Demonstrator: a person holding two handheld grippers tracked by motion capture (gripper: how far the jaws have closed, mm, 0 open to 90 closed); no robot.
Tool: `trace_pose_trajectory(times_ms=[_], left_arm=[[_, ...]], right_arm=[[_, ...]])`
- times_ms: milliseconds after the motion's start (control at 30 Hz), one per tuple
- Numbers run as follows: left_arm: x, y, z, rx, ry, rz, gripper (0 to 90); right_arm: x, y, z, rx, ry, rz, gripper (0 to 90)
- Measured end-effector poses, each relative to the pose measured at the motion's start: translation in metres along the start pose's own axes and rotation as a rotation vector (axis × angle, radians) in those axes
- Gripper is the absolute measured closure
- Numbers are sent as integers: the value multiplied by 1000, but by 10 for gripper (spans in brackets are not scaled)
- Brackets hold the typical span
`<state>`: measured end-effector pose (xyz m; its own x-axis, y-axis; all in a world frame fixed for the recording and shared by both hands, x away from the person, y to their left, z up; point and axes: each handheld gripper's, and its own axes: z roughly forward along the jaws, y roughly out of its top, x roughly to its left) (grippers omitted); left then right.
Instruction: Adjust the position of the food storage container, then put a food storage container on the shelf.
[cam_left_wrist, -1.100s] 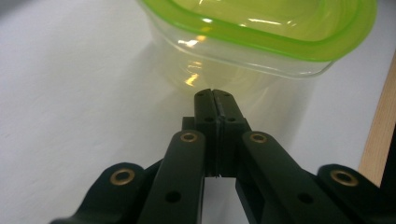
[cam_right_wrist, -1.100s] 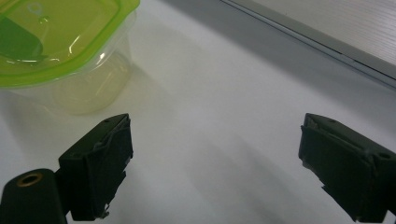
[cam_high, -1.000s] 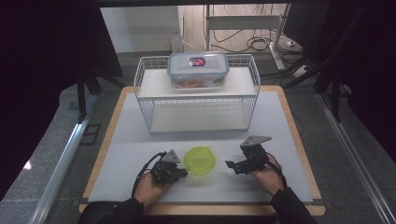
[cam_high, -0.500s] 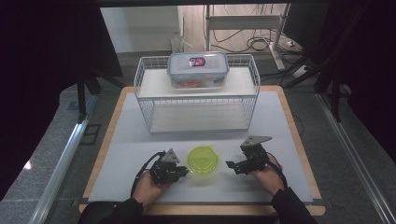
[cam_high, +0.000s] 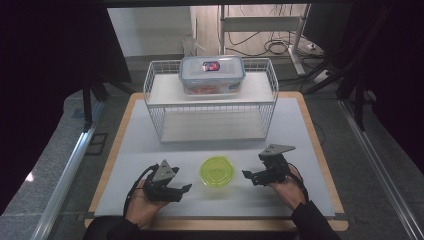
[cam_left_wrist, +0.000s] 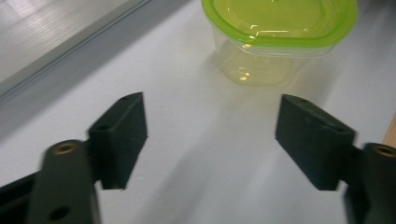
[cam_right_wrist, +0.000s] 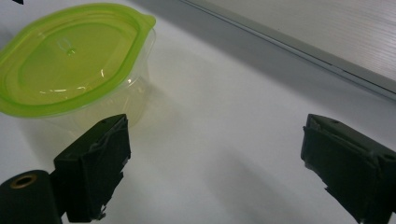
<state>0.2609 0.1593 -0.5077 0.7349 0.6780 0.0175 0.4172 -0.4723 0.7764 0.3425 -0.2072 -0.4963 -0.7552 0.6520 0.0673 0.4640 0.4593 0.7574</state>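
A small clear tub with a lime-green lid (cam_high: 217, 171) stands on the white mat near the front edge. My left gripper (cam_high: 184, 192) lies to its left, a short gap away. Its jaws have just been opening and nothing is between them (cam_left_wrist: 210, 107); the tub (cam_left_wrist: 275, 32) sits ahead of them. My right gripper (cam_high: 248, 176) rests on the other side of the tub, pointing at it. It is open and empty (cam_right_wrist: 215, 126), with the tub (cam_right_wrist: 70, 60) beyond its left jaw and not touching it.
A white wire rack (cam_high: 210, 127) stands at the back middle of the mat. On its top shelf sits a clear lidded box (cam_high: 212, 74) with red contents. The wooden table edge (cam_high: 320, 150) frames the mat.
The left gripper has pulled back from the green-lidded tub toward the person and its jaws have spread apart. The tub shifted slightly right at first. The right gripper stayed still.
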Motion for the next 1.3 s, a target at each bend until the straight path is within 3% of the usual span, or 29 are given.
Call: trace_pose_trajectory(times_ms=[167, 300, 700, 1000, 1300], left_arm=[[1, -7, -6, -9, -9, -9, 113], [2, -12, -8, 6, -2, -7, 65], [6, -14, -11, -40, 15, -2, 24], [7, -19, -15, -35, 25, -17, 25], [6, -20, -12, -21, 14, -13, 27]], right_arm=[[0, 0, 1, 0, 8, -3, 62], [1, 0, 1, -5, 23, -11, 36], [0, 1, 5, 10, 52, 2, 17], [2, 16, 6, 35, 96, 76, 15], [4, 33, 21, 55, 220, 111, 247]])
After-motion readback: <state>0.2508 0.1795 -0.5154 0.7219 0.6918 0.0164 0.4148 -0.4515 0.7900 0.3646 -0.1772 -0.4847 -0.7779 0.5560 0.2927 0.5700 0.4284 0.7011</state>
